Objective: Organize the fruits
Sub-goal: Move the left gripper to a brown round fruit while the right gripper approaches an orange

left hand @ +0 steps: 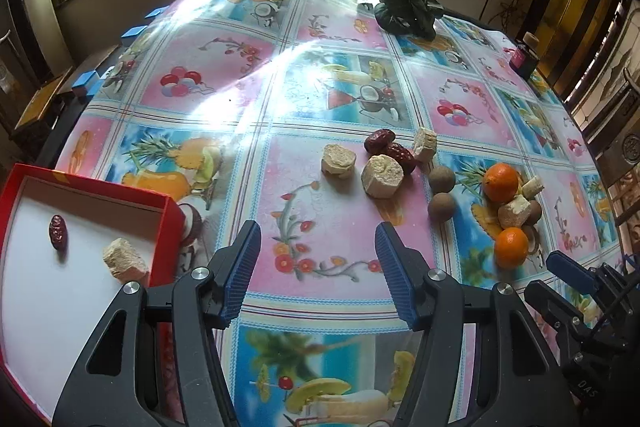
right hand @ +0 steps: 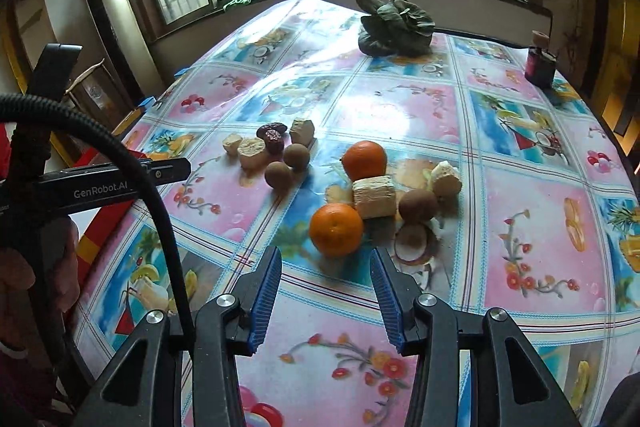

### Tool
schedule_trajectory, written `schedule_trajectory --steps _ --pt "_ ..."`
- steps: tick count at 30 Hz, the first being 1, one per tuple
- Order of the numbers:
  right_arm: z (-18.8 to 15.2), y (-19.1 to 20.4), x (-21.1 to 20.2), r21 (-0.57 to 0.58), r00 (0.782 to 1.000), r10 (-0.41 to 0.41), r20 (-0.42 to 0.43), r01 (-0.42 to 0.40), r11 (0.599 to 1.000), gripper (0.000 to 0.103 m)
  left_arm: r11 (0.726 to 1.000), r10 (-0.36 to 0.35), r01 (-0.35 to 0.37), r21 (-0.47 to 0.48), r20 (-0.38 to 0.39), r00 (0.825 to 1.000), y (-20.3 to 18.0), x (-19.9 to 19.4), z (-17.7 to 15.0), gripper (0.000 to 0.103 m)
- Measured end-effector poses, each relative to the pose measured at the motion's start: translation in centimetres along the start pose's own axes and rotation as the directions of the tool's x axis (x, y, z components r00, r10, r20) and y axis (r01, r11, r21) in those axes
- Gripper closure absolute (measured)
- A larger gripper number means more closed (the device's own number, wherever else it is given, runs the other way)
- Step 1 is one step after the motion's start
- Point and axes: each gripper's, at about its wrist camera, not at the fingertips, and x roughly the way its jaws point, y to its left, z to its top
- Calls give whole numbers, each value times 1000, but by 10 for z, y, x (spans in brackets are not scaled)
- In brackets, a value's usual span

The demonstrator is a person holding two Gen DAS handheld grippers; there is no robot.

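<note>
My left gripper (left hand: 318, 233) is open and empty above the tablecloth, just right of a red box (left hand: 166, 211) with a white floor. In the box lie a red date (left hand: 58, 232) and a pale dried-fruit chunk (left hand: 125, 259). Ahead lie pale chunks (left hand: 382, 175), red dates (left hand: 380, 141), brown longans (left hand: 441, 180) and two oranges (left hand: 501, 182). My right gripper (right hand: 325, 254) is open and empty, just short of the near orange (right hand: 337, 229). Behind that orange are a pale block (right hand: 374, 195), a longan (right hand: 418, 205) and the far orange (right hand: 365, 159).
A dark leafy vegetable (right hand: 394, 27) lies at the table's far end. A dark jar (right hand: 540, 61) stands at the far right edge. The left gripper's body and cable (right hand: 104, 179) fill the left of the right wrist view. Blue clips (left hand: 86, 83) hold the cloth's left edge.
</note>
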Motion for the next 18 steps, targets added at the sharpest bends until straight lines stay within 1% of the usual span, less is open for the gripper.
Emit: schedule_trajectory --steps 5,8,13,18 --pt "1 -11 3 8 1000 25 0 -25 1000 58 999 -26 27 35 -24 999 -19 9 1 43" --pt "4 -14 5 -5 999 33 3 -33 999 58 996 -64 66 53 -36 997 -32 12 2 43" --pt "7 -29 3 25 999 32 22 -33 999 58 993 -72 74 95 -24 997 -54 17 7 43" --pt "3 -39 4 44 999 33 10 -33 998 58 986 -74 78 150 -28 997 -70 28 9 44"
